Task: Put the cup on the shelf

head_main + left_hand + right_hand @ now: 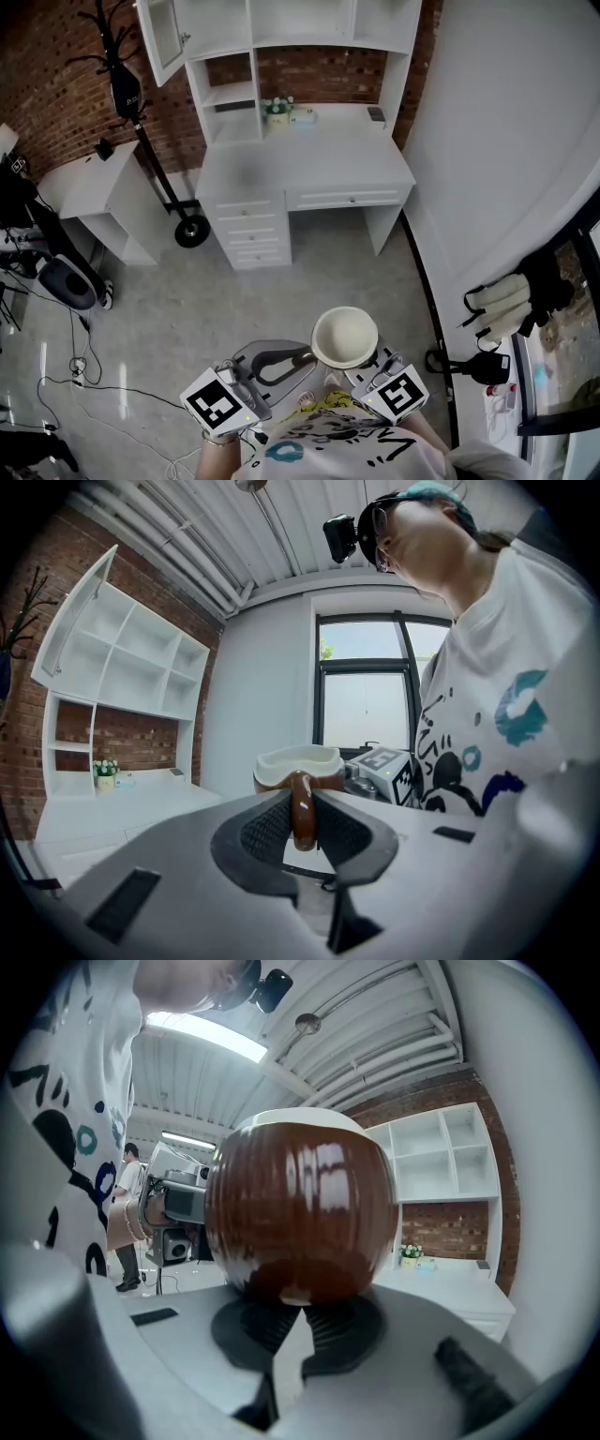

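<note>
Left tool (302,803) clenches the handle of the cup (344,336), right tool (293,1305) sits closed under its glossy belly, shelf (231,95) far ahead; risk: cup pivots about the thin handle and drops if that under-support slips.

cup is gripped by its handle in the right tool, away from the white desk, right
Not quite: it is the left tool that clamps the handle of the brown cup, as the left gripper view shows. The cup is indeed away from the white desk.

Left gripper (302,810); right gripper (289,1303) (jaws closed)
</note>
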Demonstrator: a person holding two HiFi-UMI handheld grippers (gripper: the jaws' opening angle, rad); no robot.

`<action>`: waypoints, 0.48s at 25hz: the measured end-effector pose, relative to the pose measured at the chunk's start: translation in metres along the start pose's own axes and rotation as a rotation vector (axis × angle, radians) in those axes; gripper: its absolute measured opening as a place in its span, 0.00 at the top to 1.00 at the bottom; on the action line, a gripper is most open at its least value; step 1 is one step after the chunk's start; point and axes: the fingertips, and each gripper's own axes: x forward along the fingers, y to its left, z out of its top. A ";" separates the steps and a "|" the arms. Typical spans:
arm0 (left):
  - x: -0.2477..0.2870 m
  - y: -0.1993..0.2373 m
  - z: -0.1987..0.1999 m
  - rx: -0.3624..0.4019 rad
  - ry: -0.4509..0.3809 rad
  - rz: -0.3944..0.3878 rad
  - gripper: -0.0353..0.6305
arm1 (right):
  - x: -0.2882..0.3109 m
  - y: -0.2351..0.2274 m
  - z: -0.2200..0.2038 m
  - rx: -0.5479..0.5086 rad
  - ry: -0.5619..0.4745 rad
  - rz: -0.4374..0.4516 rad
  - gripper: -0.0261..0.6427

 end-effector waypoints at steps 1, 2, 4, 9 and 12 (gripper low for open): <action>0.001 0.003 0.000 0.001 0.005 -0.002 0.85 | 0.002 -0.002 0.000 0.003 -0.005 -0.001 0.92; 0.003 0.005 -0.001 0.004 0.011 -0.003 0.85 | 0.003 -0.005 0.000 0.006 -0.008 0.000 0.92; 0.007 0.013 -0.001 0.010 0.021 -0.002 0.85 | 0.008 -0.012 -0.002 0.007 -0.009 0.003 0.92; 0.016 0.040 0.001 -0.012 0.011 0.020 0.85 | 0.026 -0.035 -0.006 -0.005 0.025 0.009 0.92; 0.028 0.058 0.006 0.000 0.015 0.022 0.85 | 0.038 -0.054 0.000 -0.004 -0.005 0.018 0.92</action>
